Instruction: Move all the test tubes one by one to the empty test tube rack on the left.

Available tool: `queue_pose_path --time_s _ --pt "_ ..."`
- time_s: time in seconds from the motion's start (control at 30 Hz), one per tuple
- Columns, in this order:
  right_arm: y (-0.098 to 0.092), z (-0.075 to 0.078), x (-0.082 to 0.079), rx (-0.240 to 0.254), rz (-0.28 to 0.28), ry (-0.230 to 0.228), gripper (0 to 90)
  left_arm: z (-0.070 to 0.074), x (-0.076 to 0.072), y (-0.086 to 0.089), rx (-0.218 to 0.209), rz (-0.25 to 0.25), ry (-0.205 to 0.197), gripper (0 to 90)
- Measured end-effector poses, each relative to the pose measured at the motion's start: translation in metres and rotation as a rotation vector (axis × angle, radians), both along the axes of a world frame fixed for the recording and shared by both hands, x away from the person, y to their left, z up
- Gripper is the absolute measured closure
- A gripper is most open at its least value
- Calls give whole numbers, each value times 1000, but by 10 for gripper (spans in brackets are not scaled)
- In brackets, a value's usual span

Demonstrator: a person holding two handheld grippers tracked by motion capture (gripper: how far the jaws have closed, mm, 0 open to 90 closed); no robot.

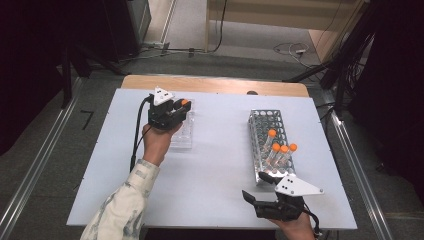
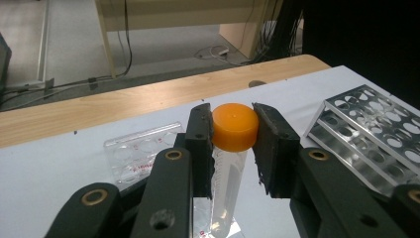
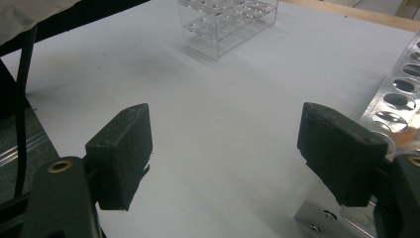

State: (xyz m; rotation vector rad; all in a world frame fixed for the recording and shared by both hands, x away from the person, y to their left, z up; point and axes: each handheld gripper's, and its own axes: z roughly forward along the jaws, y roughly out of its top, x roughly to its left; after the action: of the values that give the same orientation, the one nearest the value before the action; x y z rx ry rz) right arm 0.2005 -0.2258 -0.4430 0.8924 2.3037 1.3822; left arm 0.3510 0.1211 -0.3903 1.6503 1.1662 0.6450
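Gripping an orange-capped tube (image 2: 229, 163) by its cap, the left gripper (image 2: 233, 134) is seen with both pads pressed against the cap's sides; the clear body of the tube hangs upright below the jaws. In the high view the same gripper (image 1: 176, 111) is held above the clear plastic rack (image 1: 182, 134) at the left of the white table (image 1: 210, 165), with the tube's cap (image 1: 185, 102) showing at its tip. The tube is thus judged to be in transfer between the clear rack and the metal rack (image 1: 270, 145) at the right, in which four more orange-capped tubes (image 1: 280, 150) stand upright; which way the transfer runs cannot be told. For a move to the metal rack, the tube would have to be carried across the table, kept vertical, lined up over a free hole and lowered before the jaws are released.

The left hand (image 1: 157, 142) is reached forward from a patterned sleeve (image 1: 125, 205), its gripper pointing away from the person and roughly level. The right gripper (image 3: 225, 148) is shown with its jaws standing wide apart and nothing between them; it is held low at the near edge of the table, just beside the near end of the metal rack (image 3: 396, 99), pointing leftward toward the clear rack (image 3: 228, 22).
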Motion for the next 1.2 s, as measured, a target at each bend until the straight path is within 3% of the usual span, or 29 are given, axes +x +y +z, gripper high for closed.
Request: queue_pose_path --time_s 0.43,0.6,0.87,1.1,1.2 --pt "-1 0 -1 1 -5 1 199 -28 -1 -4 44 5 36 704" --pt "-2 0 0 1 -6 2 199 -32 -3 -6 61 7 31 703" --pt "-2 -1 0 0 -7 2 200 -40 -3 -7 64 3 56 689" --pt "-3 -1 1 1 -12 6 199 -38 -6 -8 52 -6 53 522" --pt "-5 -1 1 5 -21 7 199 -37 -9 -8 64 10 58 408"
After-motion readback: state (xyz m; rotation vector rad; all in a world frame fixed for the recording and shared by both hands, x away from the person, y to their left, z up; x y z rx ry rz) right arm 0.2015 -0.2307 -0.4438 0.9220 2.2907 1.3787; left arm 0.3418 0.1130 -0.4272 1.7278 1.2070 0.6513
